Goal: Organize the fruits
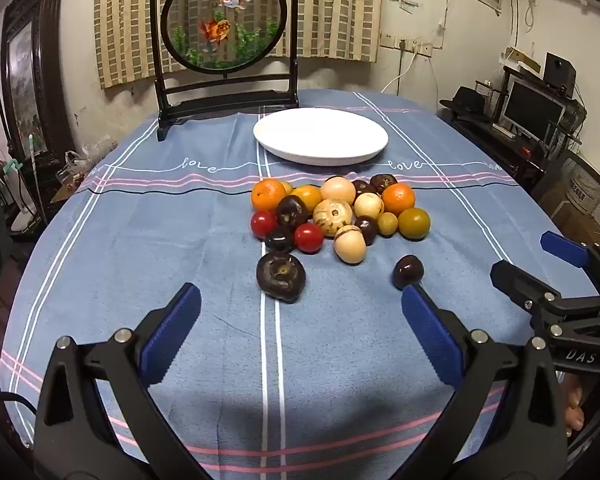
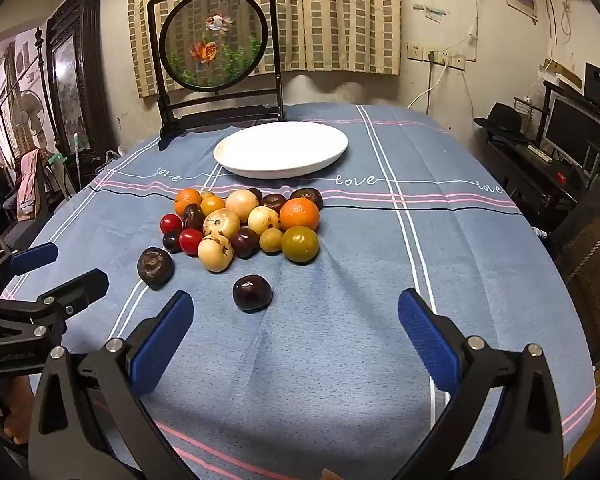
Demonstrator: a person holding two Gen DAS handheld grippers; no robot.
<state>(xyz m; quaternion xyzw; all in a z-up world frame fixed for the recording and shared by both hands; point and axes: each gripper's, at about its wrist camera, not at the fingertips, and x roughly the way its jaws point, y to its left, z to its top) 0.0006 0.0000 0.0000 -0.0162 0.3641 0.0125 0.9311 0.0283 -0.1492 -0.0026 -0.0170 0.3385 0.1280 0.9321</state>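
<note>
Left wrist view showed the left tongs (image 1: 300, 304) spread wide at the bottom of the frame, gripping nothing, with a large dark fruit (image 1: 281, 282) lying on the worktop (image 1: 140, 240) just above the gap between the blue pads (image 1: 172, 332) — its stem end turned up toward the camera. The right tongs (image 1: 540, 256) entered from the right edge, likewise released and empty. Only this view showed a bit of a person's fingers in the lower right corner.

The right wrist view put a small dark round fruit (image 2: 252, 293) at centre, just above the open right tongs (image 2: 296, 308), touching neither pad. The left tongs (image 2: 56, 268) appeared at the left edge — apart from the large dark fruit (image 2: 155, 267), which here sat left of centre, tilted with its stem end up and slightly left.

The fruit pile (image 2: 244, 224) — oranges, red, pale and dark fruits — lay mid-frame in both views, below the empty white plate (image 2: 280, 154). The fruits were roundish, showing no clear long axis.
</note>
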